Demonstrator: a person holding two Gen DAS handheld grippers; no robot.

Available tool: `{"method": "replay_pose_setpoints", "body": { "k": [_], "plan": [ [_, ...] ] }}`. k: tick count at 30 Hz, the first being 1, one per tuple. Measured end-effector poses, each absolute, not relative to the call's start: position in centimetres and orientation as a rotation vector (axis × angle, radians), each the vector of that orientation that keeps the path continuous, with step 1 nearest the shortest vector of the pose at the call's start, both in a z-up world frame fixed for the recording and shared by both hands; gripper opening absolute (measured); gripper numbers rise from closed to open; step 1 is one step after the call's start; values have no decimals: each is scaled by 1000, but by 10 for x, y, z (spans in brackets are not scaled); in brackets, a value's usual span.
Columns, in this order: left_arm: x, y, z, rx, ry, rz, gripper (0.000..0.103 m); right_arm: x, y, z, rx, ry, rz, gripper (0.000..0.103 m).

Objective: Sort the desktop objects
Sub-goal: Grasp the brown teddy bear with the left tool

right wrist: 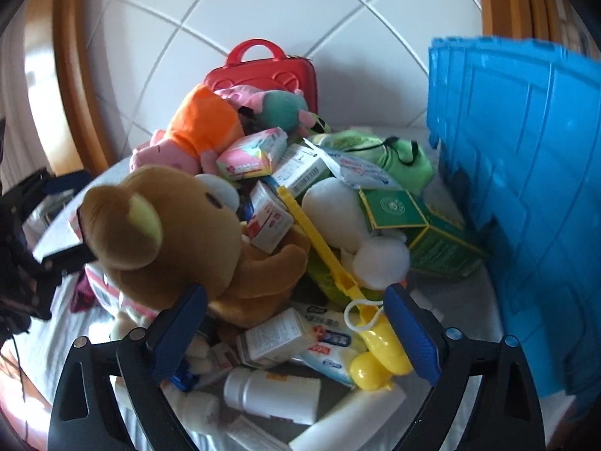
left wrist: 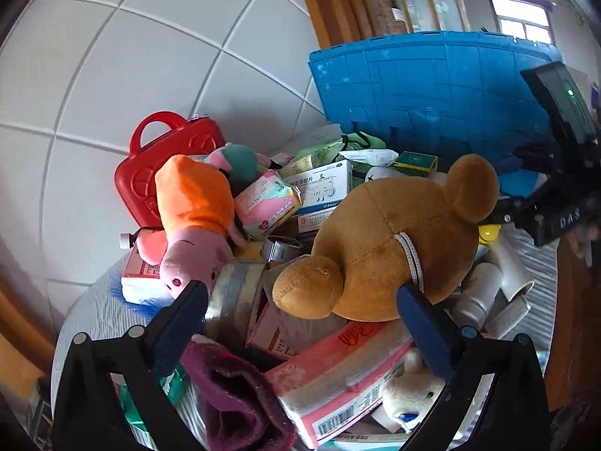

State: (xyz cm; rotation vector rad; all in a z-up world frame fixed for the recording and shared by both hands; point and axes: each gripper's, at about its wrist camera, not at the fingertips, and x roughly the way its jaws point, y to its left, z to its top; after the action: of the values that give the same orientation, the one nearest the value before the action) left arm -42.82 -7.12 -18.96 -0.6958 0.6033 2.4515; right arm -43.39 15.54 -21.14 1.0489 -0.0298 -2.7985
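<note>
Heaped on a striped grey-white tablecloth (right wrist: 75,323) in front of a white tiled wall (left wrist: 131,75), going left to right in the left wrist view: a red hard-shell plastic case with a carry handle (left wrist: 150,165) standing upright against the tiles; leaning on it, a pink plush pig in an orange dress (left wrist: 191,218), head down; just right of the pig, a pink and green foil-wrapped packet (left wrist: 266,206) and a white medicine box with blue print (left wrist: 323,188); then a brown plush bear (left wrist: 390,248) lying across the top of the pile, resting on a pink and white tissue pack (left wrist: 338,372), with a maroon knitted cloth (left wrist: 233,387) beside that pack; behind and to the right, a blue ribbed plastic crate (left wrist: 432,82) standing at the table edge. Left gripper (left wrist: 300,319) with blue-padded fingers spread wide, hovering low over the pile, right pad close to the bear's back, possibly touching the white cord there, hard to tell. In the right wrist view, left to right: the same bear, a long yellow plastic clip (right wrist: 319,248) lying diagonally, a white plush toy (right wrist: 349,225), a dark green carton with gold edging (right wrist: 424,233), and near the bottom a white plastic pill bottle (right wrist: 270,394) on its side. Right gripper (right wrist: 296,330) likewise spread wide, holding nothing, poised above small medicine boxes and a yellow duck-shaped toy (right wrist: 375,360).
</note>
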Motion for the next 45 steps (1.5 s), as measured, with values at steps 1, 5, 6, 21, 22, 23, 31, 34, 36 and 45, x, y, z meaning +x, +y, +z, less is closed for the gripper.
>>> {"method": "replay_pose_setpoints", "body": {
  "k": [1,5,6,21,22,23,31,34,36,45],
  "plan": [
    [-429,-72,-190,-703,623,2422,103,-435,154,-211,1038,10,-2821,95],
    [-432,-77,-198,-758,636,2354,103,-445,156,-215,1095,-21,-2763,88],
    [-430,-78,-200,-762,642,2343,103,-448,160,-216,1111,-96,-2745,85],
    [-456,-72,-214,-749,654,2147,90,-500,161,-241,1347,-592,-2579,46],
    [-457,-71,-214,-743,658,2132,89,-502,163,-243,1354,-623,-2563,46],
    [-457,-70,-214,-741,672,2117,86,-504,166,-246,1370,-680,-2535,46],
    [-463,-109,-196,-782,330,2175,79,-505,175,-249,1381,-761,-2522,46],
    [-465,-116,-207,-856,194,2285,79,-506,170,-251,1376,-733,-2523,46],
    [-463,-118,-211,-888,110,2340,79,-506,167,-249,1363,-684,-2540,46],
    [-461,-124,-205,-854,-206,2412,79,-499,169,-247,1353,-645,-2547,46]
  ]
}}
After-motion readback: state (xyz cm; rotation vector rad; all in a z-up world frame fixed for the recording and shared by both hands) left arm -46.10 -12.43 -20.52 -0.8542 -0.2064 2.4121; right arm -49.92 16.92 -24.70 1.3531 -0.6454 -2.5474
